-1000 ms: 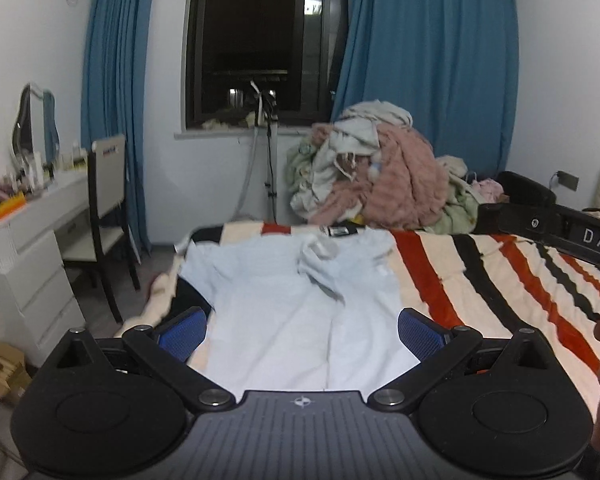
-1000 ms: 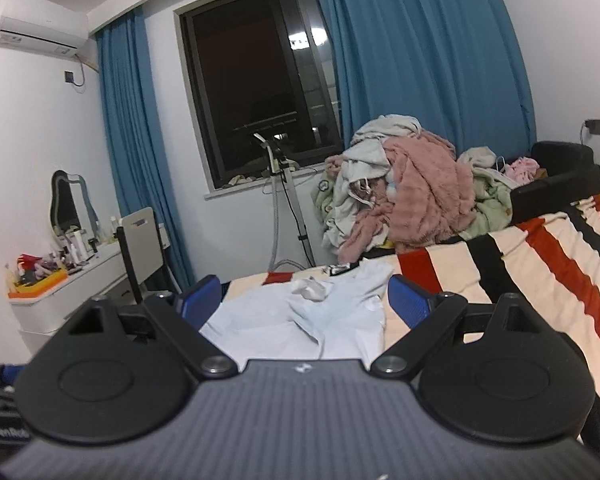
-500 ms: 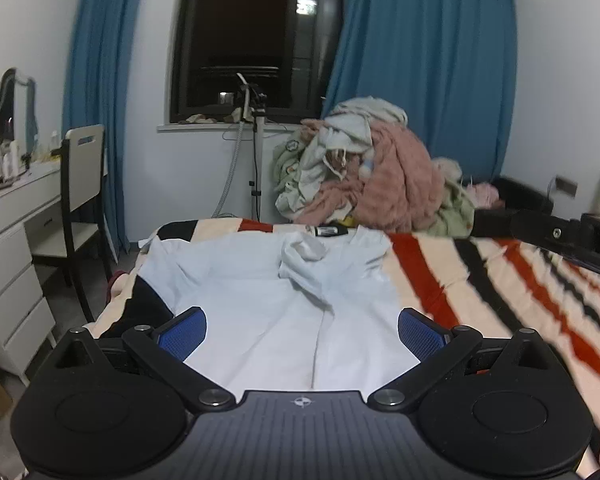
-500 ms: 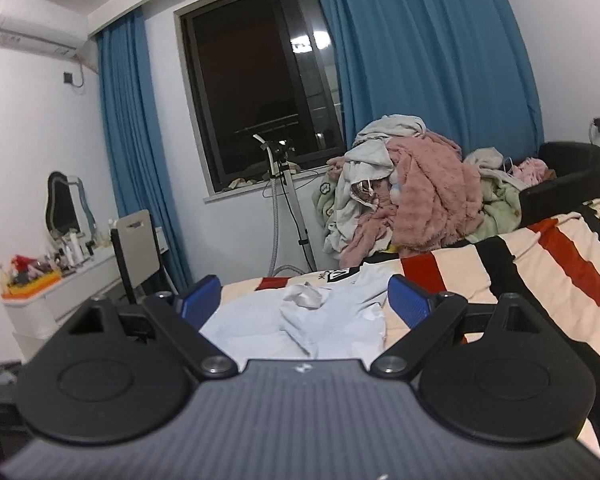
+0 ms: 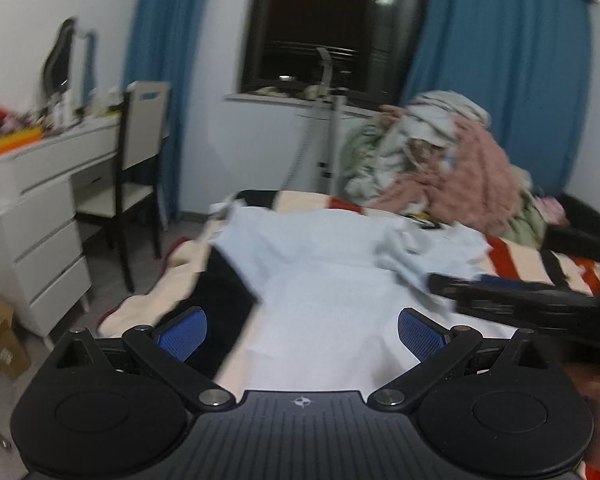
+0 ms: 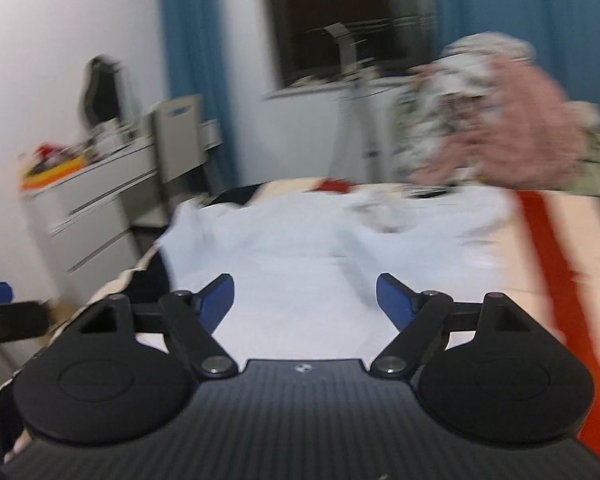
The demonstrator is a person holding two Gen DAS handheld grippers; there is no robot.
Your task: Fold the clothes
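- Two hand-held grippers fill the near edge of the views: the left hand-held gripper [image 5: 302,330] has its blue pads spread wide with nothing between them, poised above the near hem of the shirt.
- Its right-side pad [image 5: 420,336] sits over pale cloth, while the left-side one is over a dark stripe of the bedspread.
- From its own camera the right hand-held gripper [image 6: 305,298] shows its jaws apart but a little narrower than the left's; they have just been closing somewhat, and no cloth is pinched between them.
- Seen from the left camera, the right tool reaches in from the right as a dark, blurred bar over the shirt's right side.
- A light blue shirt [image 5: 332,280] lies spread flat, front up, on the bed [image 5: 540,258], its button line running away from the cameras and its collar [image 5: 416,248] rumpled at the far end.
- One sleeve reaches toward the bed's far left corner.
- The striped bedspread, in cream, red and black, shows on both sides of the shirt.
- Beyond the collar a heap of unfolded clothes [image 5: 440,160], pink, white and green, is piled at the bed's far end.
- To the left stand a white table [image 5: 32,184] with drawers and clutter on top, and a chair [image 5: 140,148] just beside it.
- Farthest off are blue curtains [image 5: 496,80] flanking a dark window [image 5: 328,28].
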